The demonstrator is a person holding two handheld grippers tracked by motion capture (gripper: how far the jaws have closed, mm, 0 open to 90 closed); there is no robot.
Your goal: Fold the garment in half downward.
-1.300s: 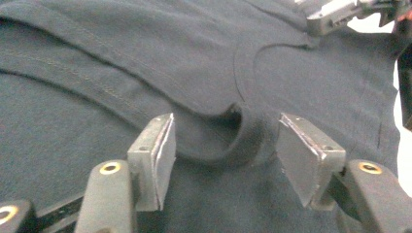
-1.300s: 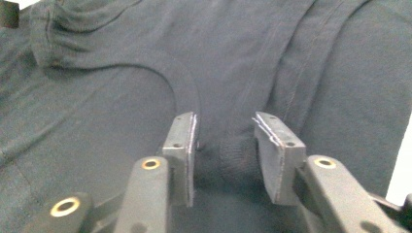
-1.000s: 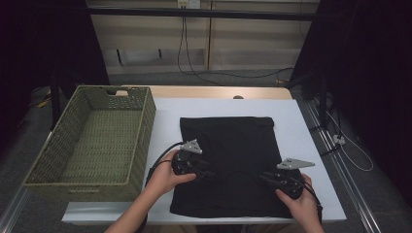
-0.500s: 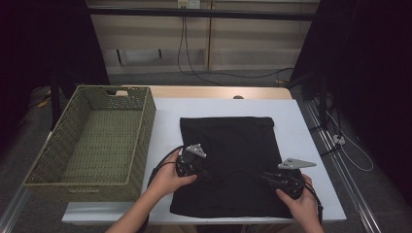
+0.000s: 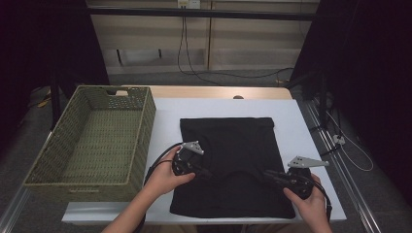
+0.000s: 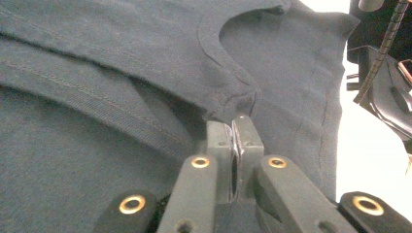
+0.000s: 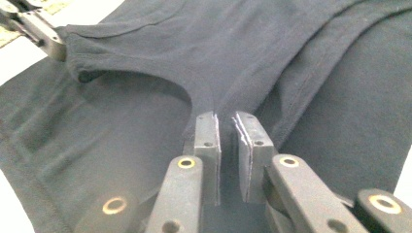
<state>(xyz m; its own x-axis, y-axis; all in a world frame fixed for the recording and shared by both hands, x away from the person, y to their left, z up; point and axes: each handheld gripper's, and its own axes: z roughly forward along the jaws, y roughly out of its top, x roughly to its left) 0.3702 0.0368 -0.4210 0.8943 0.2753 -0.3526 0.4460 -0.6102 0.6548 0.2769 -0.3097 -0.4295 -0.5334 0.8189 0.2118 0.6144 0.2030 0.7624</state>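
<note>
White table (image 5: 301,121) – wicker basket (image 5: 92,141) left of black shirt (image 5: 233,145).

Black shirt (image 5: 233,165), green woven basket (image 5: 97,141), white table (image 5: 311,145).

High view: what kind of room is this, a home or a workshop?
Probably a recording lab: a white table ringed by black curtains, cables on the floor, and handheld grippers working a black T-shirt beside a wicker basket.

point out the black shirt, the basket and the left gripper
black shirt (image 5: 238,141), high view, flat upper middle
basket (image 5: 145,124), high view, right wall
left gripper (image 6: 234,127), left gripper view, between fingertips
</note>
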